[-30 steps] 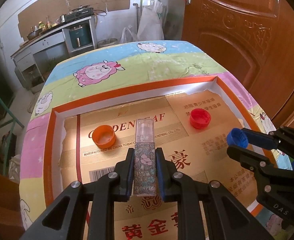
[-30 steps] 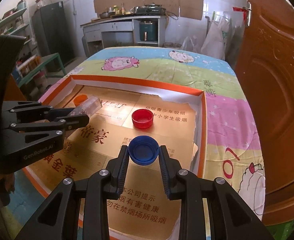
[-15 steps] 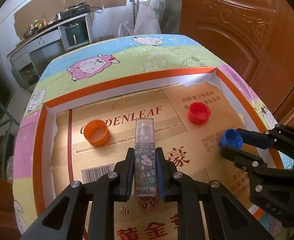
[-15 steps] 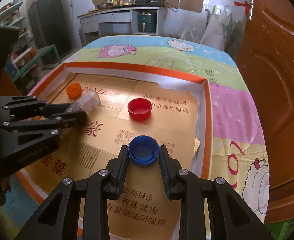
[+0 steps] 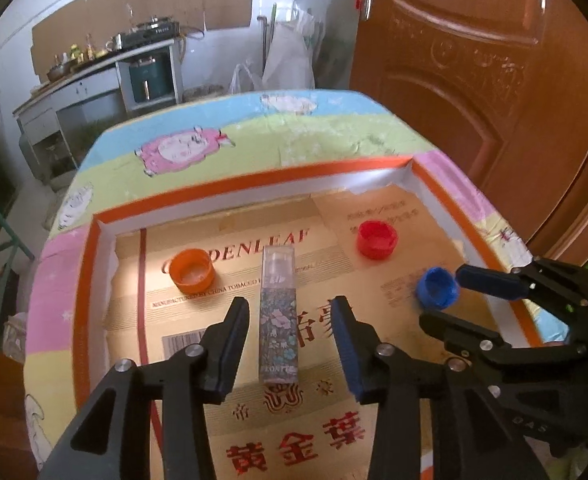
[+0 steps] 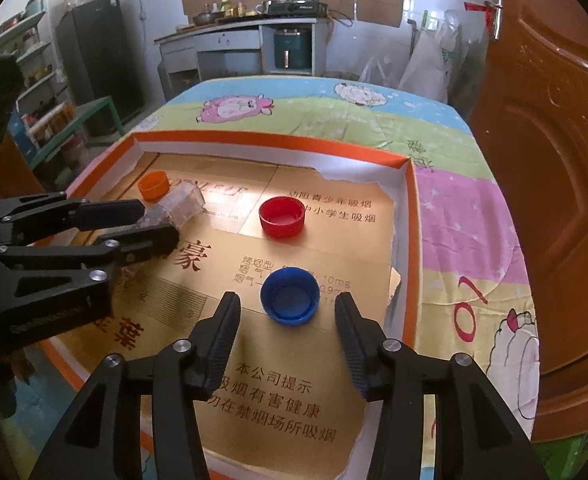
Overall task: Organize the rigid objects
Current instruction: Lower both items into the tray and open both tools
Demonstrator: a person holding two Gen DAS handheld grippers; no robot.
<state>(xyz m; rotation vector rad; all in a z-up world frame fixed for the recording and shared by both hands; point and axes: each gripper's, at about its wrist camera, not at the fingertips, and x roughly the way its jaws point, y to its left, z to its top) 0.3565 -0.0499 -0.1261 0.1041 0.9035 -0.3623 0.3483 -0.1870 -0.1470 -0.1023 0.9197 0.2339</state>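
A floral spray bottle (image 5: 278, 316) with a clear cap lies on the cardboard floor of the tray, between the fingers of my open left gripper (image 5: 290, 308), which do not touch it. A blue cap (image 6: 290, 295) lies open side up between the fingers of my open right gripper (image 6: 288, 304), free of them. The blue cap (image 5: 437, 288) and right gripper (image 5: 450, 296) also show in the left wrist view. The bottle's clear cap (image 6: 184, 204) and the left gripper (image 6: 154, 224) show in the right wrist view.
A red cap (image 5: 377, 239) (image 6: 282, 216) and an orange cap (image 5: 193, 265) (image 6: 154, 185) lie open side up further back in the tray. The tray's orange and white rim (image 5: 254, 184) rings the cardboard. A wooden door (image 5: 494, 80) stands to the right.
Both grippers came down toward the tray and opened. The left let go of the spray bottle and the right let go of the blue cap, and both now lie on the cardboard.
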